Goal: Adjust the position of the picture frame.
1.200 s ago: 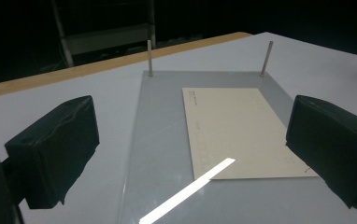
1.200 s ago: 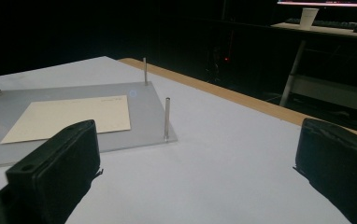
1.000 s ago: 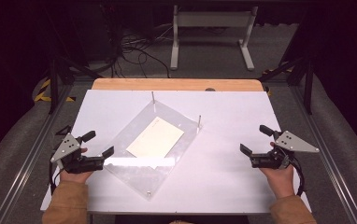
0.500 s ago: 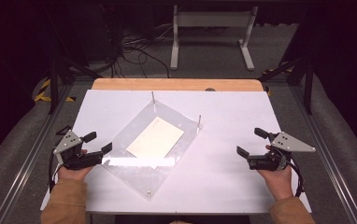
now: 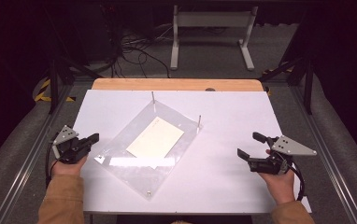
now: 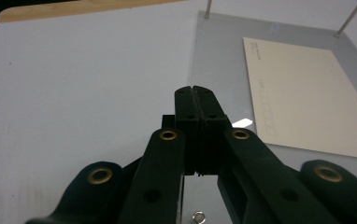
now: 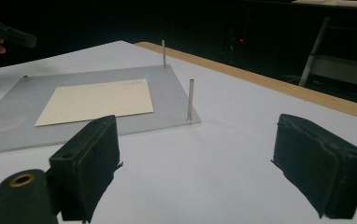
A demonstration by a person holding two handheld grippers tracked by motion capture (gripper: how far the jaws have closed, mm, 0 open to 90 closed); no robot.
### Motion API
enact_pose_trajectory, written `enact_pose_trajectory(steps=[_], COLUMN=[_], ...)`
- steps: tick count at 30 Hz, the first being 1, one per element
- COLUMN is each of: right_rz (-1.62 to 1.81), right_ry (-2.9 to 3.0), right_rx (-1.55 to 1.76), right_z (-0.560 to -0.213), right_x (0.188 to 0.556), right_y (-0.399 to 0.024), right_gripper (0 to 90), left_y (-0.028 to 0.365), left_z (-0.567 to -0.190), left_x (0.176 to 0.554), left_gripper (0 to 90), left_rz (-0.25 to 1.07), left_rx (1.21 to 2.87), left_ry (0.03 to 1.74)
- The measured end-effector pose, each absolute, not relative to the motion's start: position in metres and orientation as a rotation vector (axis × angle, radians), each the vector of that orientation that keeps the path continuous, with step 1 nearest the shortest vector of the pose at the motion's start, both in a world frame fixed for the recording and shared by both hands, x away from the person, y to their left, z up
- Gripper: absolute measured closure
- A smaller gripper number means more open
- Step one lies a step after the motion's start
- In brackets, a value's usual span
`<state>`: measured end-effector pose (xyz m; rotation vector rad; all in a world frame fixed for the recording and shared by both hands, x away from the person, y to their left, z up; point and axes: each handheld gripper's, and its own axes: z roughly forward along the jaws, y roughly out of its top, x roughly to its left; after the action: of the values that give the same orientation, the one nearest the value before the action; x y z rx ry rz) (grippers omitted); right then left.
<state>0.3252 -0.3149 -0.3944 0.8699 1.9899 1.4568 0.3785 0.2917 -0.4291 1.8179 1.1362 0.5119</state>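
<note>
Clear plate [image 5: 145,151] | card [image 5: 155,137] on it, two pins | left claw [image 5: 94,138] just closed, empty | right claw [image 5: 251,145] wide

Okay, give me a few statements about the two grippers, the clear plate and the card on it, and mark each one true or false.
1. The left gripper has its jaws shut with nothing between them. True; they have just been closing.
2. The right gripper is clamped on the cream card. False: its jaws stand apart over bare white table, off to the side of the plate.
3. The card lies flat on the clear plate. True.
4. Four metal pins stand upright at the plate's corners. False: two upright pins show, both at its far edge.
5. The left gripper's tips are near the plate's edge. True.
</note>
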Motion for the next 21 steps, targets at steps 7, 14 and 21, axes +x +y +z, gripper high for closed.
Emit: enact_pose_trajectory(steps=[7,14,21], right_rz=[1.449,1.453,1.453], right_ry=[2.0,2.058,2.08], right_rx=[0.883,0.872,0.883], right_z=[-0.395,-0.399,-0.401], right_x=[0.322,0.324,0.325], right_y=[-0.315,-0.311,-0.311], right_gripper=[14.5,14.4,14.0], left_y=[0.293,0.298,0.297], left_z=[-0.444,-0.451,-0.456], left_x=[0.397,0.402,0.404], left_gripper=[89.8,89.8,89.7], left_rz=[0.352,0.298,0.236], left_rx=[1.916,1.962,2.002], left_ry=[1.248,1.318,1.302])
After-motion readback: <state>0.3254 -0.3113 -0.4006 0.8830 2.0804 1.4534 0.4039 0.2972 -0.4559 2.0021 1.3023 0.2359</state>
